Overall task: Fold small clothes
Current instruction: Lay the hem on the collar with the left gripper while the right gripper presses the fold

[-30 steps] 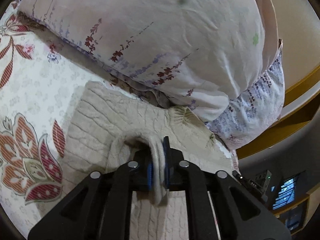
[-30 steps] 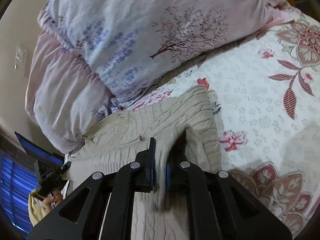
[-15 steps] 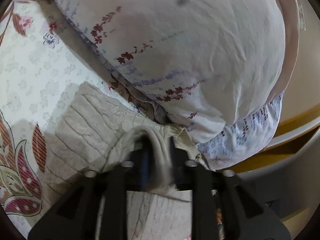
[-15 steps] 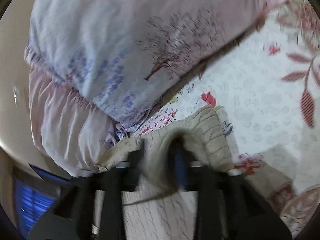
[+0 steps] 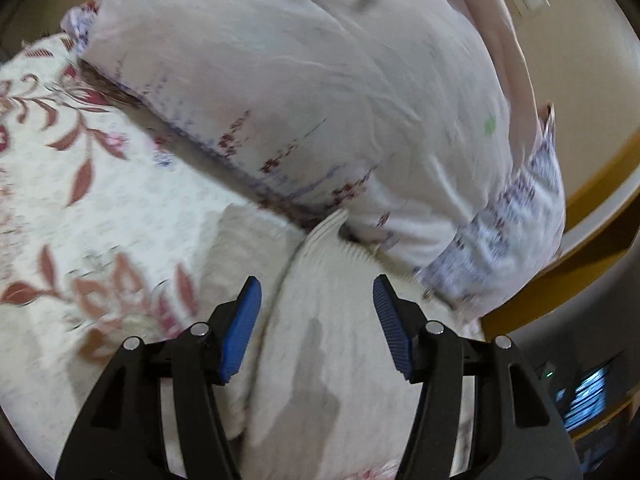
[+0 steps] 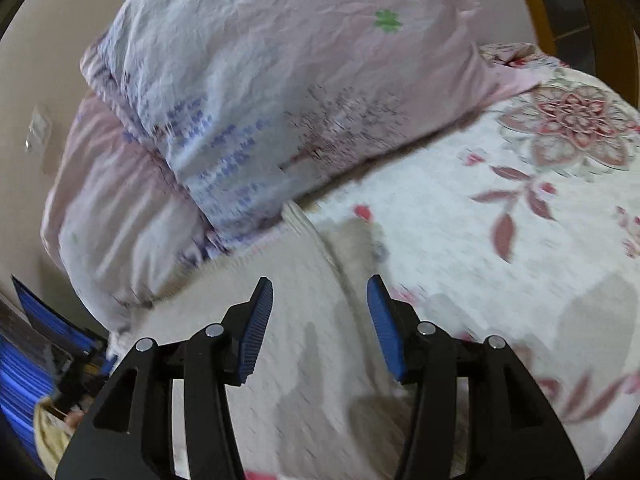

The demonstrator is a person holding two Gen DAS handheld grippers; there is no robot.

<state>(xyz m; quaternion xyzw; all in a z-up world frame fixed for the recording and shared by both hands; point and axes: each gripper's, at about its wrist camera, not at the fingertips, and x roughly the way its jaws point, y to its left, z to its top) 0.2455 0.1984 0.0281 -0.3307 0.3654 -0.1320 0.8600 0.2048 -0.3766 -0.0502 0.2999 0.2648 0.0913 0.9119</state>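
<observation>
A cream knitted sweater (image 5: 328, 320) lies folded on the flowered bedsheet (image 5: 100, 200), its far edge against the pillows. It also shows in the right wrist view (image 6: 288, 320). My left gripper (image 5: 316, 312) is open and empty, its blue pads apart just above the sweater. My right gripper (image 6: 320, 312) is open and empty above the sweater's right part. Both views are blurred by motion.
A large pale flowered pillow (image 5: 320, 92) lies just beyond the sweater, with a pink pillow (image 6: 112, 200) beside it. A wooden bed frame (image 5: 592, 216) runs at the right. The bedsheet (image 6: 500, 240) extends to the right. A lit screen (image 5: 588, 396) glows at the lower right.
Both grippers have opened and let go of the sweater's folded edge, which now lies flat. Both have drawn back and risen a little.
</observation>
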